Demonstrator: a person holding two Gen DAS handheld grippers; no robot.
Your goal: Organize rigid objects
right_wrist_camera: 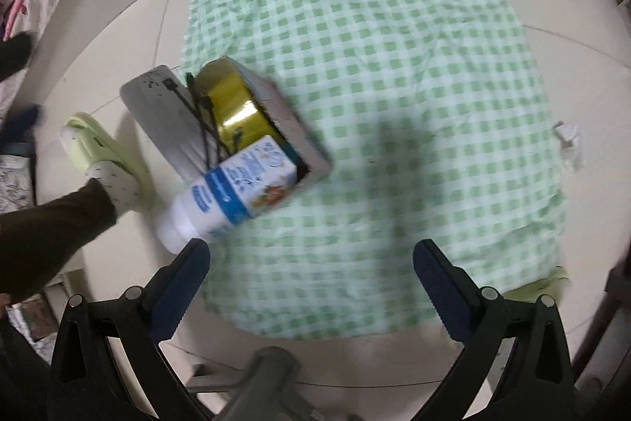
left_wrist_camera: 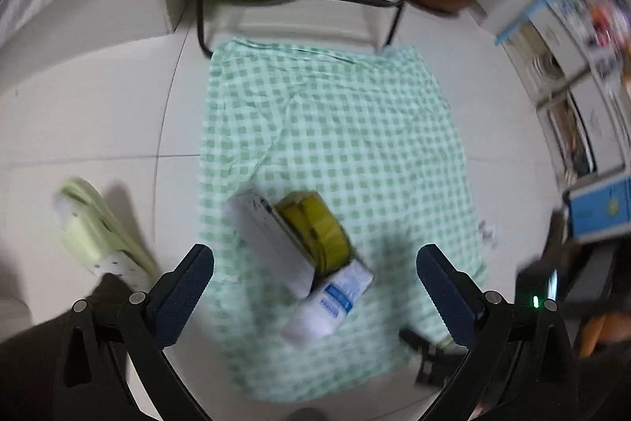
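Mostly blurred frames. Left gripper (left_wrist_camera: 315, 263) jaws spread wide, nothing btwn pads. Right gripper (right_wrist_camera: 311, 259) likewise wide, empty. White box (right_wrist_camera: 236, 121) lying open at left edge of green checked cloth (right_wrist_camera: 394, 66), partly off onto floor; gold roll (right_wrist_camera: 232, 105) inside, white bottle (right_wrist_camera: 232, 188) sticking out of box end, cap past cloth edge. Label text unreadable. Foot in green slipper (right_wrist_camera: 102, 152) beside box, leg cut off by frame edge

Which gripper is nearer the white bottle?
Right. Right gripper hovers open, one finger beside the white bottle. Left gripper hangs open higher above the bottle.
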